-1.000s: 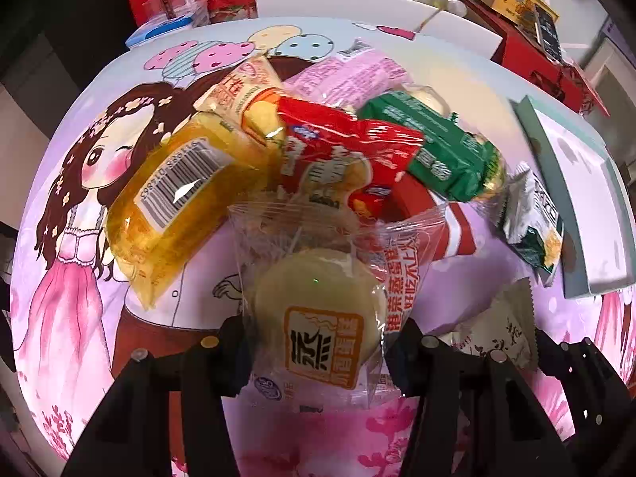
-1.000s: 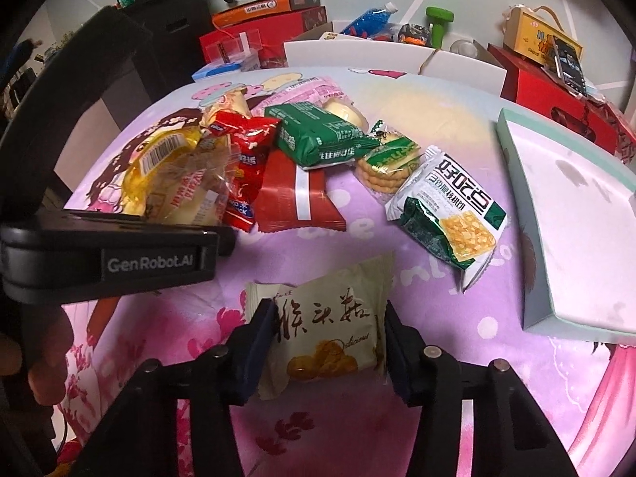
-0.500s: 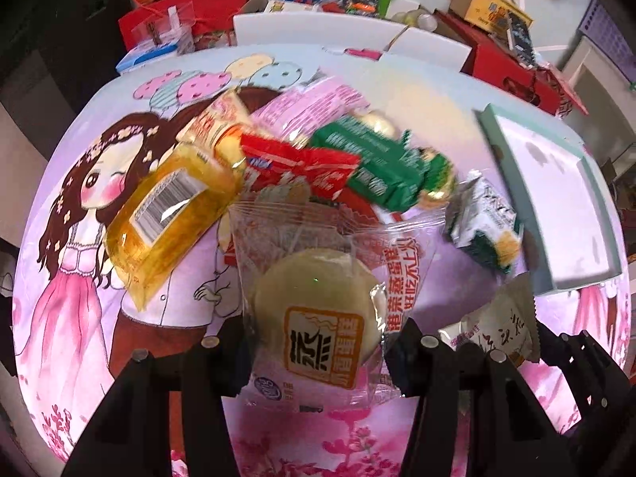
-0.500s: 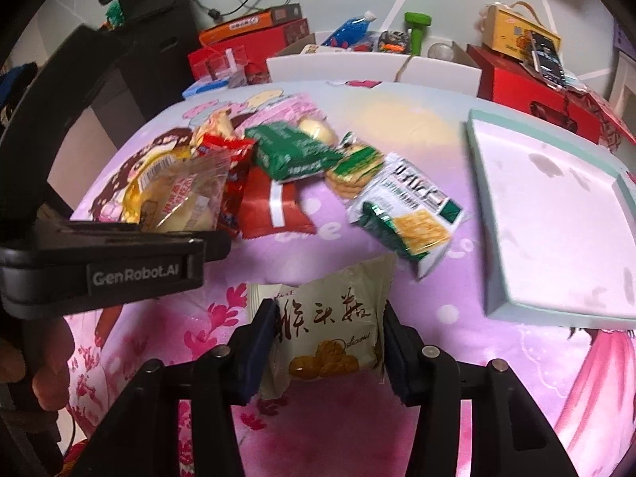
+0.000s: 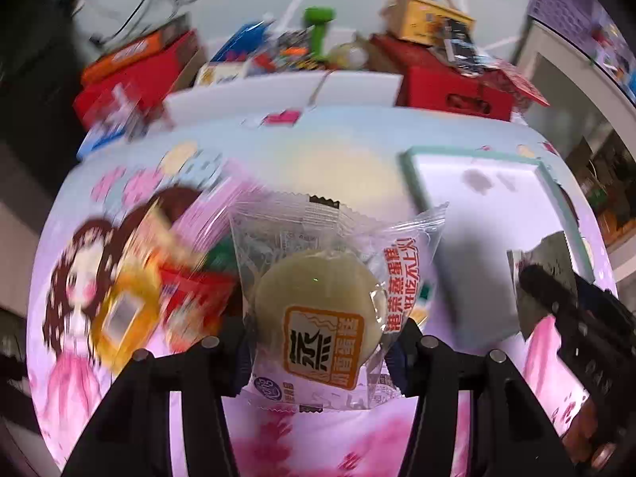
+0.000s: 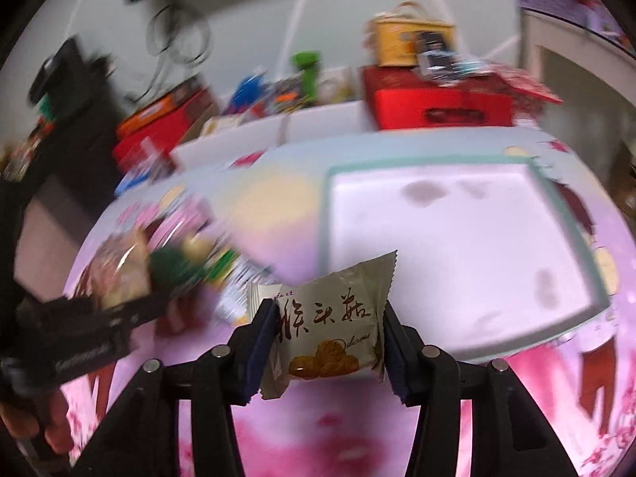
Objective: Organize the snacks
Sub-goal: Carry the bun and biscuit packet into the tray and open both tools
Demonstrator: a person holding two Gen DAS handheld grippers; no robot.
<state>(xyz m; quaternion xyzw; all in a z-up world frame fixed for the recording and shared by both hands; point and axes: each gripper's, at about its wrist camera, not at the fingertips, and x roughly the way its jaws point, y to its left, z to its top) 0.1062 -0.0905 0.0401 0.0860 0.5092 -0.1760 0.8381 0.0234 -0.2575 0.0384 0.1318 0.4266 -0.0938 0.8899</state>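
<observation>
My left gripper point(image 5: 320, 351) is shut on a clear packet with a round pale steamed cake point(image 5: 318, 302), held above the pink cartoon tablecloth. My right gripper point(image 6: 328, 342) is shut on a beige biscuit packet point(image 6: 330, 330) with brown script, held in front of the near left part of the white tray with the teal rim point(image 6: 457, 238). That tray point(image 5: 489, 214) shows at the right in the left wrist view, with the right gripper's dark body point(image 5: 576, 318) before it. The remaining snack pile point(image 5: 167, 274) lies blurred at the left; in the right wrist view the pile point(image 6: 171, 262) is also at the left.
Red boxes point(image 6: 437, 99), a yellow box point(image 5: 429, 16), a green bottle point(image 5: 318, 28) and white cartons point(image 5: 278, 91) crowd the far side beyond the table. In the right wrist view the left gripper's body point(image 6: 71, 330) and a hand point(image 6: 35, 421) fill the lower left.
Both grippers have risen and swung right with their packets, away from the snack pile. The tray has come much nearer the middle of both views. Grips are unchanged.
</observation>
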